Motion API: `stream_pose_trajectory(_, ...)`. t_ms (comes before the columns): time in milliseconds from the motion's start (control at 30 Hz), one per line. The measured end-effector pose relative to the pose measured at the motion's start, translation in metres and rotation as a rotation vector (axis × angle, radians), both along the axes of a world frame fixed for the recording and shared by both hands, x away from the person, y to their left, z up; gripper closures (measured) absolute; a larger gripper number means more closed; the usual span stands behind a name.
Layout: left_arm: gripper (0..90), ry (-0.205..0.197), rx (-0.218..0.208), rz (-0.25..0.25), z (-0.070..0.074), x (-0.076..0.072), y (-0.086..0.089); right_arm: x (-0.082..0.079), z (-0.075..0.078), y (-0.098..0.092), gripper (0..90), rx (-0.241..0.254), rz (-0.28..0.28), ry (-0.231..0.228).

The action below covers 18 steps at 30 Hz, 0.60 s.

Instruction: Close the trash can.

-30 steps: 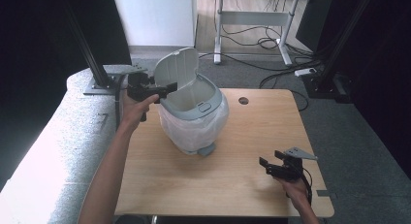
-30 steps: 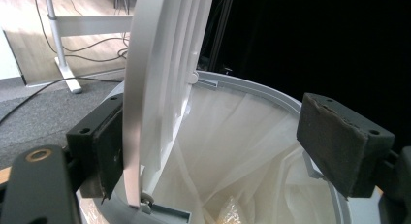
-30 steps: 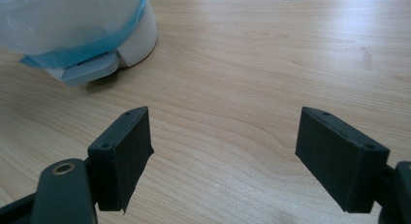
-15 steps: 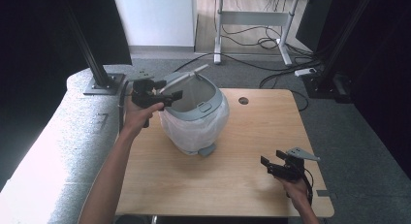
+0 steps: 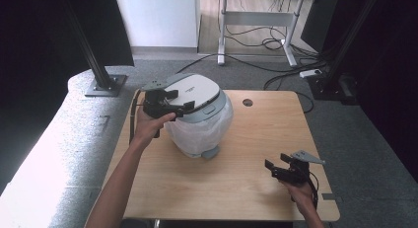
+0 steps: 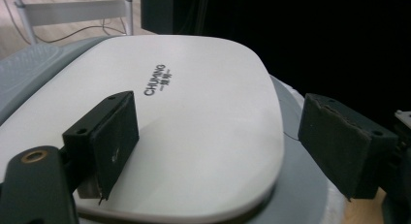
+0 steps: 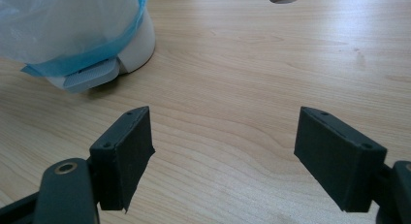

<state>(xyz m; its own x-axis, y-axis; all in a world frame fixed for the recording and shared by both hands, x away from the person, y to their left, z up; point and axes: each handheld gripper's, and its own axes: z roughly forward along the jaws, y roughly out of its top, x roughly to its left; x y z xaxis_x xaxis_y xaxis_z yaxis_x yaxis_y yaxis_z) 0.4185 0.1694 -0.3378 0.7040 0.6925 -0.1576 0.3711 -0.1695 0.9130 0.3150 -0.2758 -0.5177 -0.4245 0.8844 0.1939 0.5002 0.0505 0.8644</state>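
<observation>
A small pedal bin lined with a clear, blue-edged bag stands on the wooden table, left of centre. Its white lid lies down flat on the grey rim. My left gripper is at the lid's left edge, open, with its jaws spread over the lid; nothing is clamped between them. My right gripper hovers low over the table's front right, open and empty, pointing toward the bin's grey pedal. In the right gripper view the right gripper has bare wood between its jaws.
A round cable hole is in the table behind and to the right of the bin. A grey padded surface runs along the table's left side. Cables and another desk lie on the floor beyond.
The lid has swung from upright down onto the bin. My left gripper followed it to the right and downward. The right gripper has stayed in place.
</observation>
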Motion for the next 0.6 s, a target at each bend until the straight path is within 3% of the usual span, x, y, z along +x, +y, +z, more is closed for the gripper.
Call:
stream_pose_trajectory(133, 14.9, -0.011, 0.037, 0.058, -0.002, 0.005, -0.008, 0.001, -0.001, 0.0, 20.9, -0.003, 0.0, 0.005)
stream_pose_trajectory(233, 15.3, -0.061, 0.135, 0.12, -0.003, 0.005, -0.022, 0.001, -0.002, 0.0, 20.9, -0.003, 0.002, 0.008)
stream_pose_trajectory(533, 16.5, -0.055, 0.166, 0.167, -0.002, 0.001, -0.033, 0.001, -0.003, 0.002, 20.9, -0.005, 0.003, 0.009)
stream_pose_trajectory(567, 18.8, -0.077, 0.204, 0.181, -0.002, 0.0, -0.036, 0.001, -0.003, 0.003, 20.9, -0.005, 0.004, 0.012)
stream_pose_trajectory(600, 20.6, -0.067, 0.194, 0.184, -0.003, 0.0, -0.036, 0.001, -0.003, 0.005, 20.9, -0.005, 0.007, 0.011)
